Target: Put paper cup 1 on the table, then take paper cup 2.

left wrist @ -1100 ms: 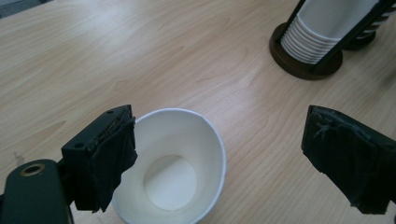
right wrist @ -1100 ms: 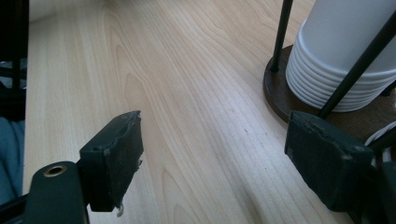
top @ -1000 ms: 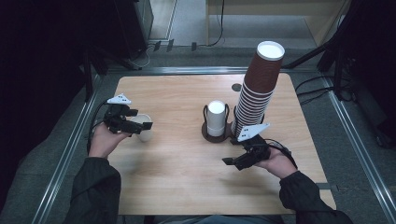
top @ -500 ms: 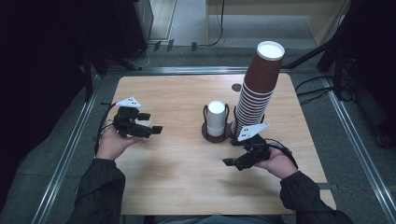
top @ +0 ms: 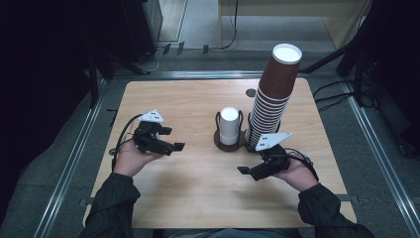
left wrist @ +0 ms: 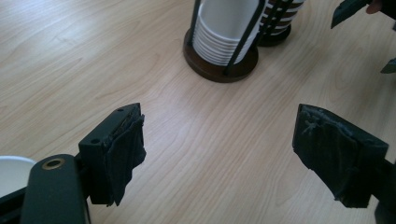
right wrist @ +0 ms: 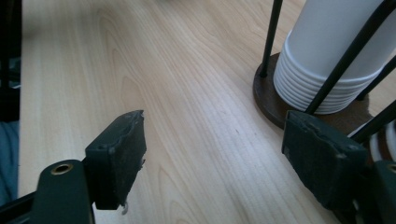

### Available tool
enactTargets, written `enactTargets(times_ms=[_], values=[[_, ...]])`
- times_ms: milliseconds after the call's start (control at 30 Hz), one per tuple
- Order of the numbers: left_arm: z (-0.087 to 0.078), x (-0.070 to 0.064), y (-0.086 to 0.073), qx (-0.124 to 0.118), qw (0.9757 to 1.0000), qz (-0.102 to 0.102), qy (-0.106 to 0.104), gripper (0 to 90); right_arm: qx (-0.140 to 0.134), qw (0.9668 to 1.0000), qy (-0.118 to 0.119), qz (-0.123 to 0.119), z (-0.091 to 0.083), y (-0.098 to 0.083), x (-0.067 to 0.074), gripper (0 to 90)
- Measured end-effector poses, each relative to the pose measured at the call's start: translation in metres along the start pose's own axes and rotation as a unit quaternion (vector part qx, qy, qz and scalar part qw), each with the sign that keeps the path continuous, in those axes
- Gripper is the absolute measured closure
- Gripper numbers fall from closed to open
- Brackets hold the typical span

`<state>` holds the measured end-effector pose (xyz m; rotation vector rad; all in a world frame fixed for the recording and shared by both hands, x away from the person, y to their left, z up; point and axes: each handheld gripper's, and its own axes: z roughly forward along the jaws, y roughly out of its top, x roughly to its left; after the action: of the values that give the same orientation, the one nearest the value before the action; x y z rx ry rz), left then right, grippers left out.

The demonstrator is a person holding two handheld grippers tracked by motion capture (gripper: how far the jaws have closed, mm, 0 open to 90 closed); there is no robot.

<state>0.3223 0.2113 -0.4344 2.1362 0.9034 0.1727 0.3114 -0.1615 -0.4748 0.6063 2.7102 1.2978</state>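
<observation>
My left claw (left wrist: 219, 123) hovers over the left part of the tabletop (top: 198, 198); its jaws have just been closing, yet they stand partly apart with only bare wood between them. The stack of white cups (top: 229, 124) stands upright in its wire holder (top: 229, 145) at the tabletop's middle, ahead of that claw and toward the right edge, just beside the tall brown cup stack (top: 275, 94). My right claw (right wrist: 215, 140), gaping and empty, sits nearer, just in front of the holder.
</observation>
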Motion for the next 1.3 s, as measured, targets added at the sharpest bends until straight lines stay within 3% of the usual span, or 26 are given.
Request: enactTargets(times_ms=[167,300,433,500,667,867,967,1167,1300], values=[[0.006,-0.013,-0.002,0.004,0.9999,0.011,-0.006,16.5,0.002,1.0000,0.007,0.006,-0.003,0.001,-0.001,17.1],[0.009,-0.021,-0.005,0.008,0.9997,0.018,-0.012,16.5,0.006,0.9989,0.036,0.029,-0.005,0.000,-0.003,13.8],[0.013,-0.025,-0.006,0.008,0.9992,0.013,-0.036,16.5,0.013,0.9994,0.029,0.015,-0.006,0.002,-0.003,13.8],[0.014,-0.027,-0.006,0.012,0.9993,0.018,-0.030,16.5,0.017,0.9995,0.024,0.014,-0.006,0.002,-0.003,13.8],[0.019,-0.030,-0.007,0.012,0.9990,0.021,-0.038,16.5,0.020,0.9994,0.025,0.009,-0.010,0.003,-0.001,13.9],[0.026,-0.031,-0.009,0.019,0.9990,0.021,-0.036,16.5,0.015,0.9995,0.004,0.028,-0.013,0.003,-0.002,13.8],[0.028,-0.029,-0.009,0.015,0.9990,0.018,-0.039,16.5,0.017,0.9994,0.010,0.029,-0.016,0.003,-0.003,13.9],[0.036,-0.034,-0.009,0.027,0.9982,0.033,-0.043,16.5,0.011,0.9990,0.013,0.042,-0.031,0.011,-0.005,14.5],[0.040,-0.035,-0.005,0.014,0.9982,0.025,-0.054,16.3,0.018,0.9988,0.020,0.042,-0.041,0.012,-0.009,19.4]])
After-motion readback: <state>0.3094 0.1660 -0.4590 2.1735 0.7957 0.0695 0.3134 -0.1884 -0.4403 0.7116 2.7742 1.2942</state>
